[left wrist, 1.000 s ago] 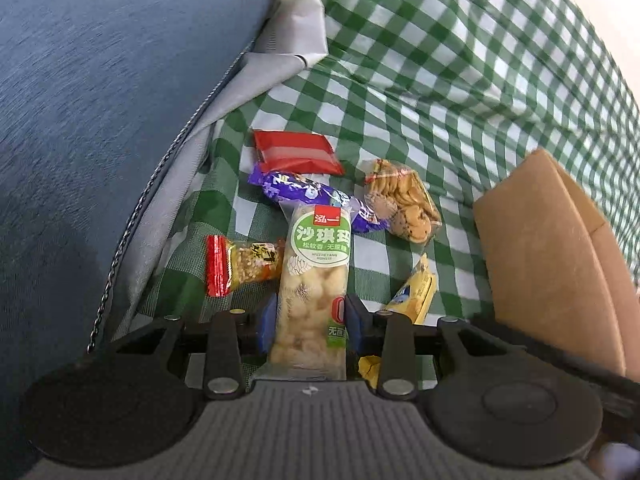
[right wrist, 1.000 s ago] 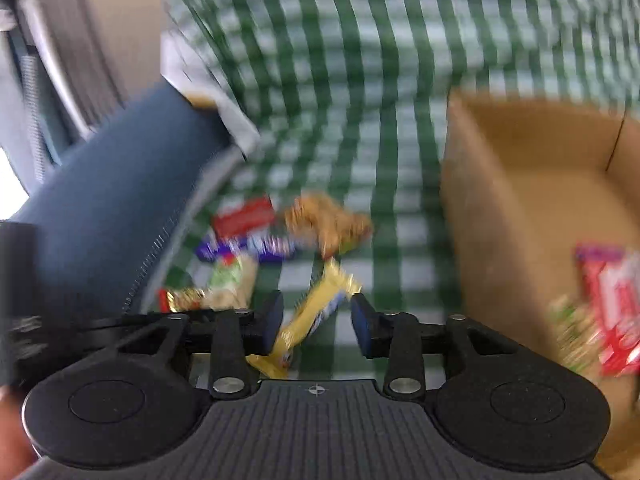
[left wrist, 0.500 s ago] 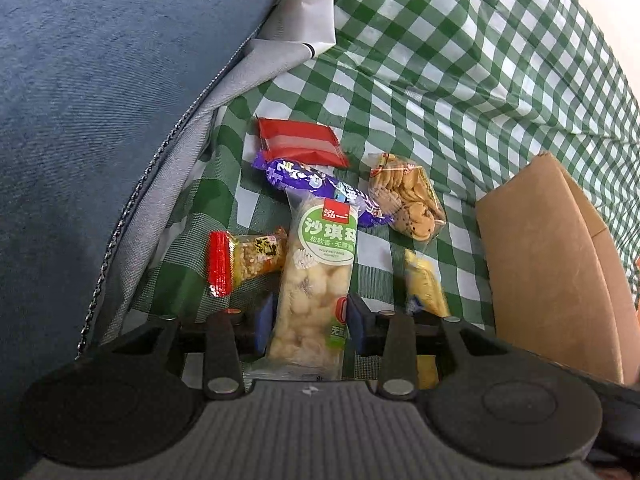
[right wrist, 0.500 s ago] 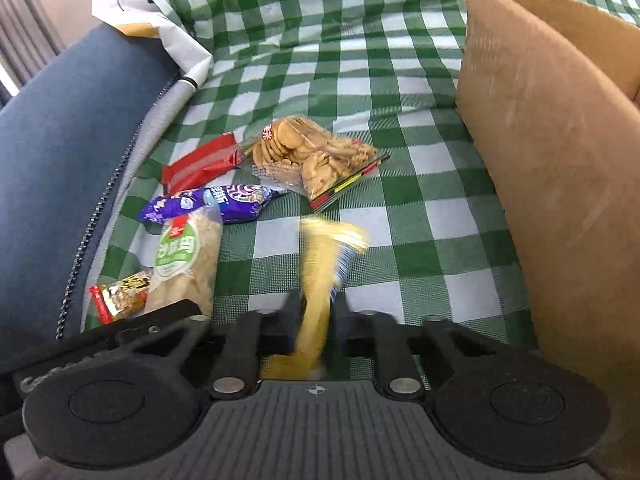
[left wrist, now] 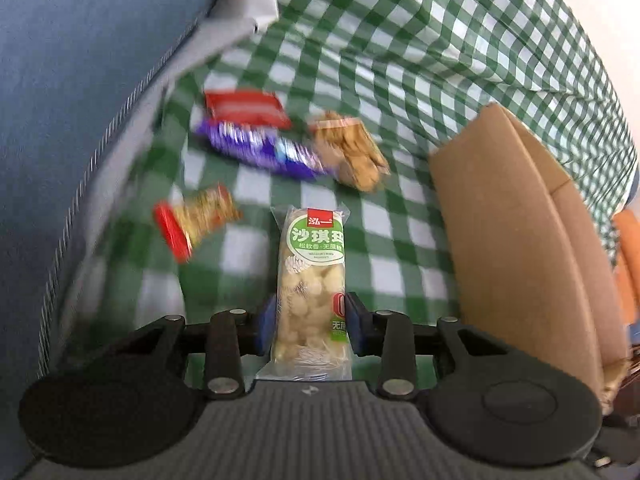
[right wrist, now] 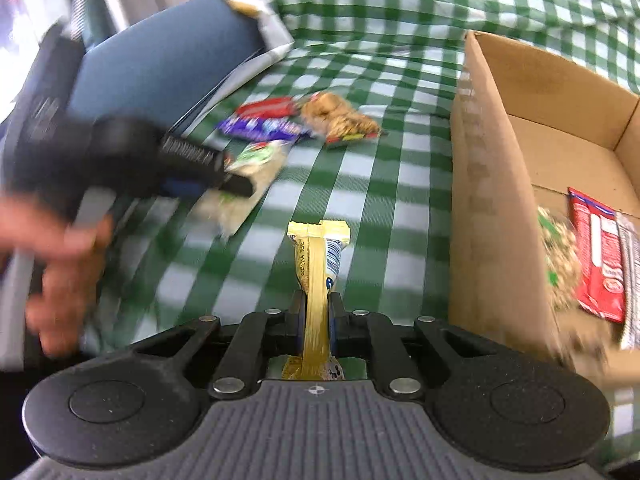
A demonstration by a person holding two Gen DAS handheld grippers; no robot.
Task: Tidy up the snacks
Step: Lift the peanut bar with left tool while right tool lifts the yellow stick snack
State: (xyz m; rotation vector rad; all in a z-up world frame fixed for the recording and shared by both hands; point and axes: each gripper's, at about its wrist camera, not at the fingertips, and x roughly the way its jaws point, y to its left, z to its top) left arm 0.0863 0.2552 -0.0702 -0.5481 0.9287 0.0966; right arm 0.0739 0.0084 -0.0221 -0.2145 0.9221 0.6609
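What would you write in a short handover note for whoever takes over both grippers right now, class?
Left gripper: shut on the green-labelled snack bar, lifted off the checked cloth.
Right gripper: shut on the yellow snack bar, beside the cardboard box.
Done: a red packet and at least one other snack are in the box.
Left: drop both held bars in, then collect four from the cloth: red wrapper, purple bar, biscuit bag, small red-ended snack.
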